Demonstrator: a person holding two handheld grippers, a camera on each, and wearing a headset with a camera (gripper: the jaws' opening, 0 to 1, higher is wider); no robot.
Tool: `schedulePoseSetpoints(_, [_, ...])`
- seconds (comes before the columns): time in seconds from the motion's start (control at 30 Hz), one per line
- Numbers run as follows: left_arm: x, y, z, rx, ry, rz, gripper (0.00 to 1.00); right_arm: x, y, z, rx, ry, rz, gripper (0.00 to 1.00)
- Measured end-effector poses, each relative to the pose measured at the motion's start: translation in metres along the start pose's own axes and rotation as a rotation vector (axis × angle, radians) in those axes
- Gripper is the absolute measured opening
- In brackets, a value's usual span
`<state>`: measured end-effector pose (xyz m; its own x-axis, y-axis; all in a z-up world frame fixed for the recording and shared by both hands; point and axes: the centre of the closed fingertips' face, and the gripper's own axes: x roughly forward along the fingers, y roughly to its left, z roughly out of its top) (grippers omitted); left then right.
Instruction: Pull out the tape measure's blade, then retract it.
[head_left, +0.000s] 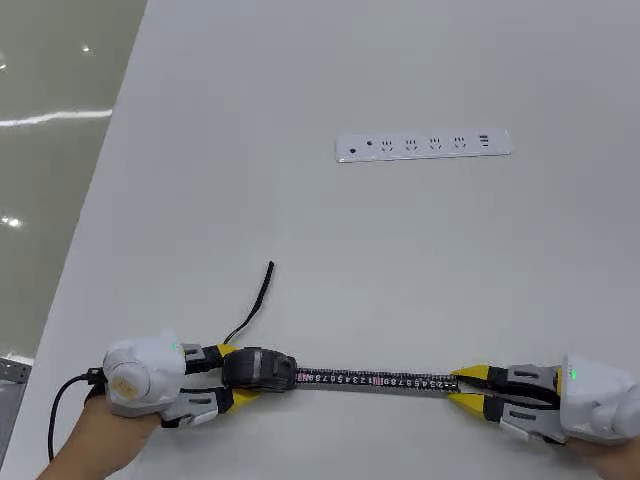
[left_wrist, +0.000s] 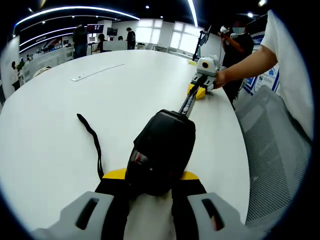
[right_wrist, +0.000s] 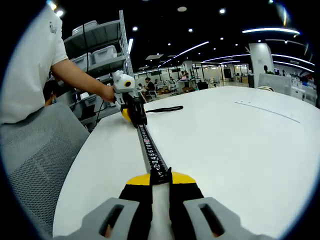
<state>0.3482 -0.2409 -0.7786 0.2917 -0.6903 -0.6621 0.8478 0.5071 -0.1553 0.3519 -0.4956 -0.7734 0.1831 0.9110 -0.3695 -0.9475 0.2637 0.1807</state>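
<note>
A black tape measure case (head_left: 258, 369) lies near the table's front edge, and my left gripper (head_left: 232, 376) is shut on it; in the left gripper view the case (left_wrist: 162, 150) sits between the yellow-tipped jaws. Its dark blade (head_left: 375, 380) with white numbers runs rightward to my right gripper (head_left: 468, 387), which is shut on the blade's end. In the right gripper view the blade (right_wrist: 150, 150) stretches from my right gripper (right_wrist: 161, 178) to the far case (right_wrist: 136, 114). A black wrist strap (head_left: 255, 300) trails from the case.
A white power strip (head_left: 422, 146) lies flat at the back middle of the white table (head_left: 400, 240). The table's left edge (head_left: 95, 200) drops to a shiny floor. A grey mesh chair back (right_wrist: 40, 160) stands close beside the table's near edge.
</note>
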Motion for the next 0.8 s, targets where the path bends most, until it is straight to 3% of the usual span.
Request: schedulePoseSetpoints(0.8, [0.000,0.000,-0.001,-0.009,0.003,0.004,0.29,-0.024,-0.008,-0.008,0.015,0.008,-0.022,0.09])
